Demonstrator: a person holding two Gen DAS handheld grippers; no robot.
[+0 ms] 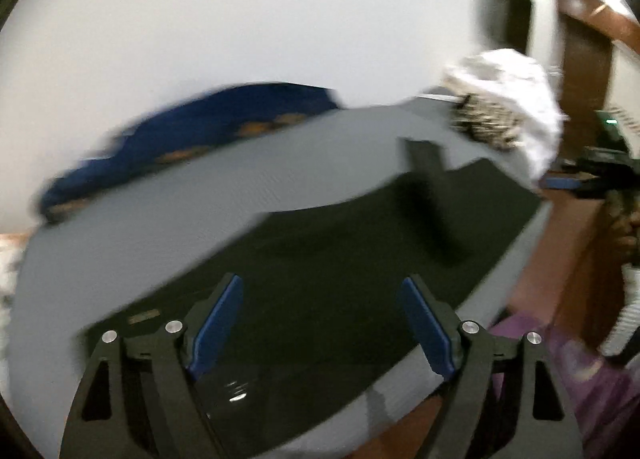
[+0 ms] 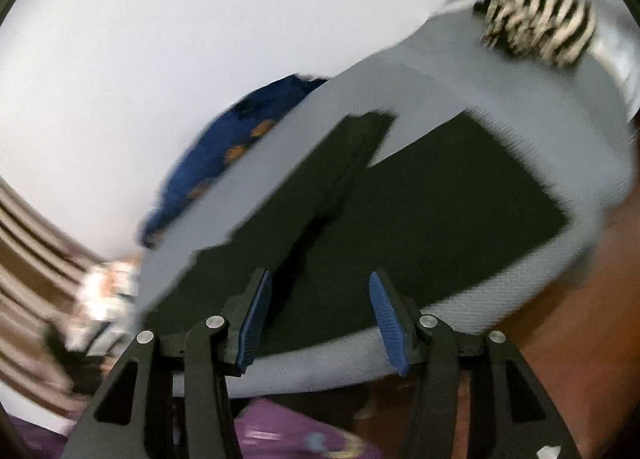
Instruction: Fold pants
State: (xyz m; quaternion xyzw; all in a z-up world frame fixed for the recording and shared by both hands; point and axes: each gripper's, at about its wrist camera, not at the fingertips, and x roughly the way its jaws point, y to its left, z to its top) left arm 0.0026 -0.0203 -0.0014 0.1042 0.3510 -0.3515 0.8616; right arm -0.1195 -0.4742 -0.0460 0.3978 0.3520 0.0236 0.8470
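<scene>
The black pants (image 1: 340,259) lie flat and folded on the grey tabletop (image 1: 200,187), filling most of the middle of it, with one narrow flap sticking out toward 12 o'clock in the left wrist view. The left tongs (image 1: 320,323) hang above the near edge of the pants, blue pads spread wide, nothing between them. The right tongs (image 2: 318,317) are parted too, also empty, hovering over the near side of the cloth.

Further out, a blue patterned cloth (image 1: 192,139) sits past the far edge of the tabletop around 10 o'clock. A white and striped heap of laundry (image 1: 504,111) is up at about 2 o'clock. Both views are pretty blurry, so finer details are a wash.
</scene>
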